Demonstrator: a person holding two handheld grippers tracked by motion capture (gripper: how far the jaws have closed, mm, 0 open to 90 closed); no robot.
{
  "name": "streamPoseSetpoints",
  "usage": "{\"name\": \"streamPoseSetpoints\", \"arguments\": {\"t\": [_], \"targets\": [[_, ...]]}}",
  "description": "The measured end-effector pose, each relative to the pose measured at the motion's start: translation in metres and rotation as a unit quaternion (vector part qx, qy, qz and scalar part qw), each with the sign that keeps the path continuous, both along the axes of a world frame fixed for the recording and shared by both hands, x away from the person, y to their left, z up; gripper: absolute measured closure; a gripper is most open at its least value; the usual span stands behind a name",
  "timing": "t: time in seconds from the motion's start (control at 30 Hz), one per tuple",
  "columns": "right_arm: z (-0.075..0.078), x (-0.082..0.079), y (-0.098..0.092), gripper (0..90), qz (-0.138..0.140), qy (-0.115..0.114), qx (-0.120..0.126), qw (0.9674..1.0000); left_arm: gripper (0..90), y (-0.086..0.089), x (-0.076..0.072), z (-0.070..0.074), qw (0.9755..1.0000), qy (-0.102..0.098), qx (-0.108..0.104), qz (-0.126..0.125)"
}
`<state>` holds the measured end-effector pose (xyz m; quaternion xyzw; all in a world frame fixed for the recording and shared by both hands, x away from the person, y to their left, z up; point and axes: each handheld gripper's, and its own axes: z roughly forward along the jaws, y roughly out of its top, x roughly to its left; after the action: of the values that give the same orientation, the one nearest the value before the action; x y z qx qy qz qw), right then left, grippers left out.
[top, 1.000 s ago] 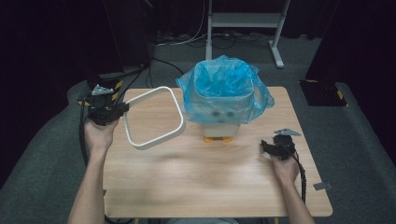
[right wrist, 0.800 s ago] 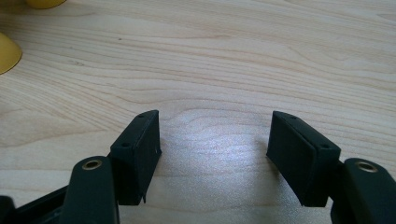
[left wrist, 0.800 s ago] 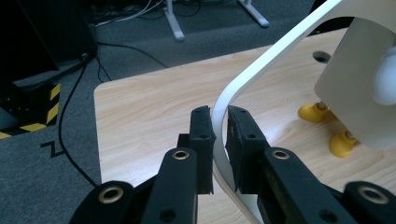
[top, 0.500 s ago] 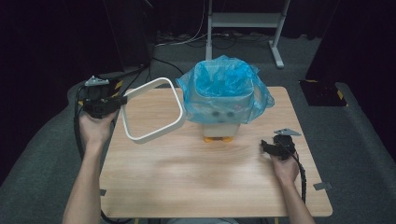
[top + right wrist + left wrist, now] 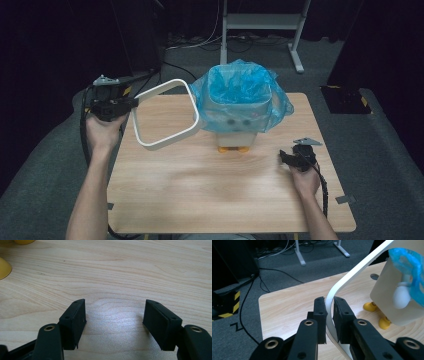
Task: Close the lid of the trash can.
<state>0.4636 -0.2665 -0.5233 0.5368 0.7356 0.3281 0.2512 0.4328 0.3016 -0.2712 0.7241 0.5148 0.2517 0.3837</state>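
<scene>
On our left, our left gripper (image 5: pixel 131 102) clamps the white ring frame (image 5: pixel 165 114), held tilted above the wooden table (image 5: pixel 200 190) beside the bin (image 5: pixel 235 127). A blue bag (image 5: pixel 240 90) lines that bin, crowding the frame's far corner. Our right gripper (image 5: pixel 286 156) rests on the table, jaws wide, holding nothing.

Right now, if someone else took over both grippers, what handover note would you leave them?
Left gripper: shut on the white ring frame, held in the air beside the bin, tilted.
Right gripper: open, nothing between the jaws, low over the wooden table at its right side.
Small white bin stands on yellow feet at the table's back middle; the blue bag lines it, its edges draped over the rim.
Done: bag in, ring picked up.
Left, probably: bring the ring over the bin and press it down on the rim to pin the bag.
</scene>
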Motion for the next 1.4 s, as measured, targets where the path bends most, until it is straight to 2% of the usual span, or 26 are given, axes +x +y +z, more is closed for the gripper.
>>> {"name": "streamPoseSetpoints", "arguments": {"t": [0.63, 0.97, 1.17, 1.37, 1.4], "targets": [[0.000, 0.000, 0.000, 34.3, 0.003, -0.001, 0.000, 1.0000, 80.7, -0.012, 0.006, 0.026, 0.9997, -0.010, 0.009, -0.020], [0.000, 0.000, 0.001, 34.3, 0.002, -0.001, 0.000, 1.0000, 80.7, -0.037, 0.020, 0.040, 0.9986, -0.014, 0.018, -0.048], [0.000, 0.000, 0.001, 34.3, 0.002, -0.001, 0.000, 1.0000, 80.6, -0.055, 0.031, 0.044, 0.9977, -0.011, 0.017, -0.065], [0.000, -0.001, 0.002, 34.2, 0.002, -0.001, -0.003, 1.0000, 80.7, -0.072, 0.048, 0.060, 0.9969, -0.020, 0.009, -0.076], [0.000, -0.001, 0.002, 34.2, 0.002, -0.001, -0.003, 1.0000, 80.7, -0.076, 0.052, 0.063, 0.9966, -0.020, 0.013, -0.078]]}}
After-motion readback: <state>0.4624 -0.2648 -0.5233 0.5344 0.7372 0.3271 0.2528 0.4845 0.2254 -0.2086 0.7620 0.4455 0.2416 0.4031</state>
